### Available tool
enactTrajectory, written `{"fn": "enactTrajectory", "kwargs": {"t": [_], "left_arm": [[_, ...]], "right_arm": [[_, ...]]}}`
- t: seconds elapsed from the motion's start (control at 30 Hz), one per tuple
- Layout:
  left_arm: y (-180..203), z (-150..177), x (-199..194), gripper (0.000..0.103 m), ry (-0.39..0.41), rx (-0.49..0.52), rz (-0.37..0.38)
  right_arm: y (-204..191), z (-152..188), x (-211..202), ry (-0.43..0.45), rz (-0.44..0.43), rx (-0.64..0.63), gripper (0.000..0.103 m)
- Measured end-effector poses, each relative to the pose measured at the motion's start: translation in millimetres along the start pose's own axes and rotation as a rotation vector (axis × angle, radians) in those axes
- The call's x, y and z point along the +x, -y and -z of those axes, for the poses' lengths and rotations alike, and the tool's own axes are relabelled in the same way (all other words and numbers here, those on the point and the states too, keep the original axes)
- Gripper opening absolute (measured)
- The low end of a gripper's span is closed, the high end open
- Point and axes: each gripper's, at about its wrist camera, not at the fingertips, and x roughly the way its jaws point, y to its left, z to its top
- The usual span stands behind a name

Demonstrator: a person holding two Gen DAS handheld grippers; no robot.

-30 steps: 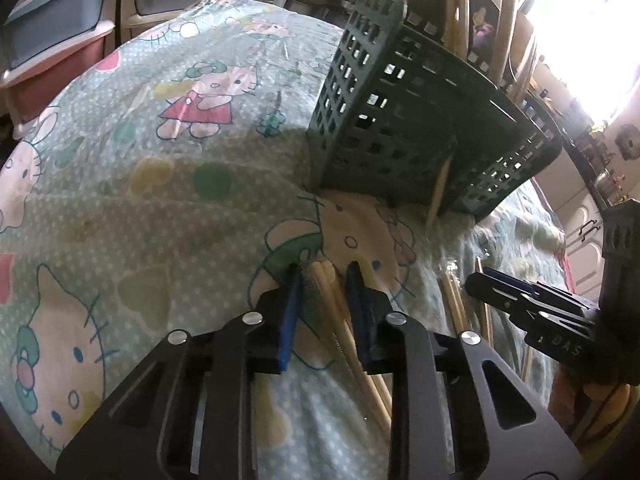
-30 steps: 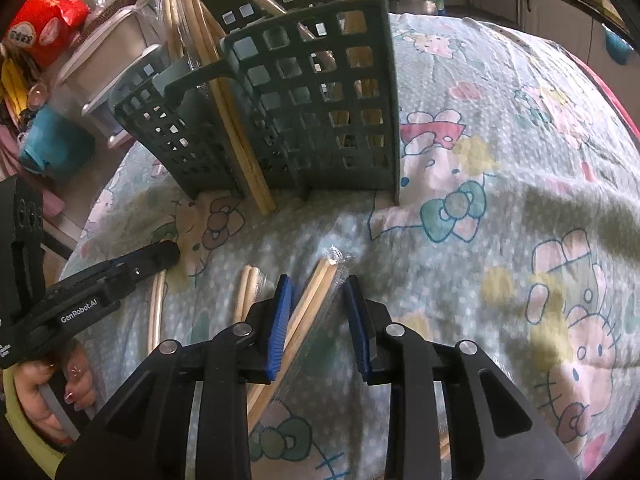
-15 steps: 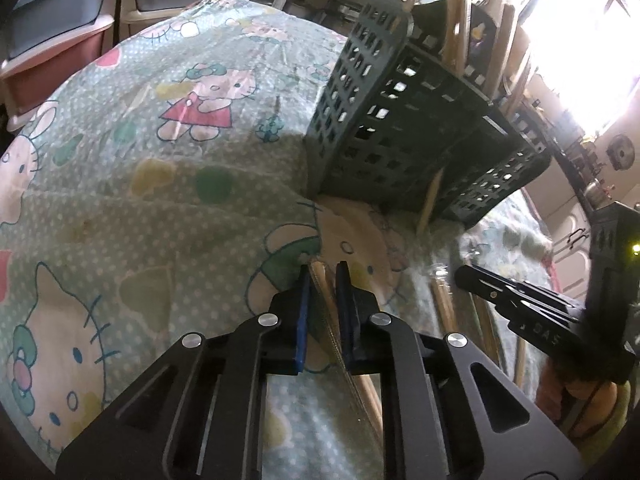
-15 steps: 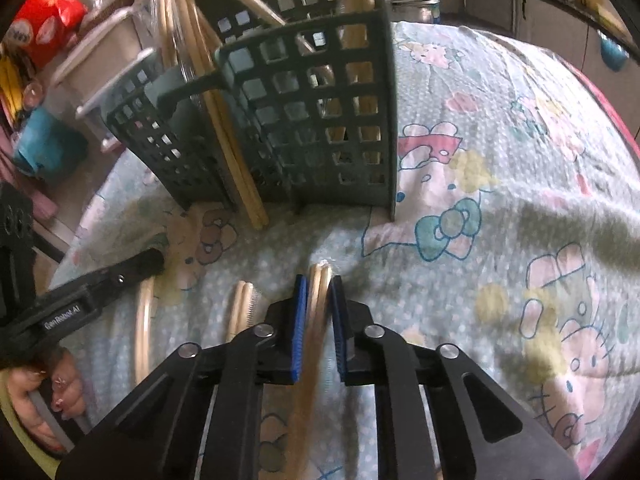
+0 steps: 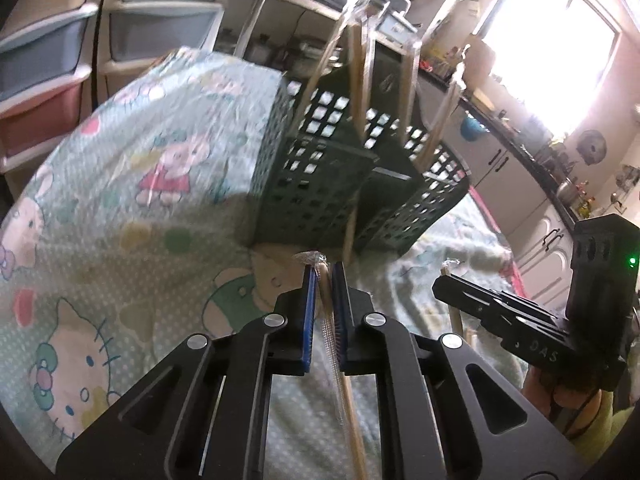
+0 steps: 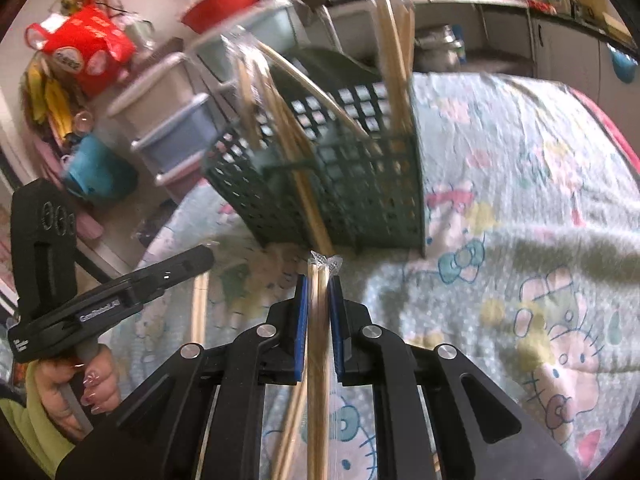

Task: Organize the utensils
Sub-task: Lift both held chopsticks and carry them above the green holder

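The left tongs point(image 5: 322, 280) are closed on a wrapped pair of wooden chopsticks point(image 5: 326, 300); the blue pads press both sides of the pair, and its clear wrapper tip projects just past the fingertips. The jaws have just been closing onto this pair. The shaft of the pair runs back toward the near edge of the view, between the black arms of the tool.

The right tongs point(image 6: 318, 292) are closed on a second wrapped chopstick pair point(image 6: 318, 340), gripped the same way, with the crimped wrapper end just beyond the pads.

A dark green perforated utensil basket point(image 5: 320, 184) stands on the far side of the cloth-covered surface point(image 5: 120, 200), which carries a cartoon-cat print. The basket already holds several chopstick pairs point(image 6: 394, 40) standing upright or leaning against its dividers.

More loose chopsticks point(image 6: 199, 308) lie on the surface near the left tongs in the right wrist view. A person's hand point(image 6: 76, 384) grips the handle of that tool.
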Motion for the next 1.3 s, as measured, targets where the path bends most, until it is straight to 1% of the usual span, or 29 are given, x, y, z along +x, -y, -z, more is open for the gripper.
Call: {"fn": "enactTrajectory", "kwargs": {"t": [0.13, 0.4, 0.8, 0.93, 1.3], "left_arm": [[9.7, -4.0, -9.2, 0.005, 0.026, 0.021, 0.009], [24.4, -11.1, -23.4, 0.004, 0.065, 0.056, 0.023], [42.3, -21.9, -34.2, 0.003, 0.101, 0.099, 0.045], [47.1, -26.4, -38.3, 0.003, 0.114, 0.110, 0.048], [62.6, -48.5, -50.5, 0.003, 0.172, 0.148, 0.064]], "right_arm": [[-4.1, -3.0, -17.3, 0.048, -0.023, -0.032, 0.010], [-16.4, -4.8, -39.8, 0.125, -0.027, -0.075, 0.010], [-23.3, -11.5, -67.5, 0.235, 0.008, -0.114, 0.010], [-23.5, -14.0, -72.3, 0.260, 0.021, -0.117, 0.010], [-21.9, -29.5, -90.4, 0.344, 0.044, -0.128, 0.010]]}}
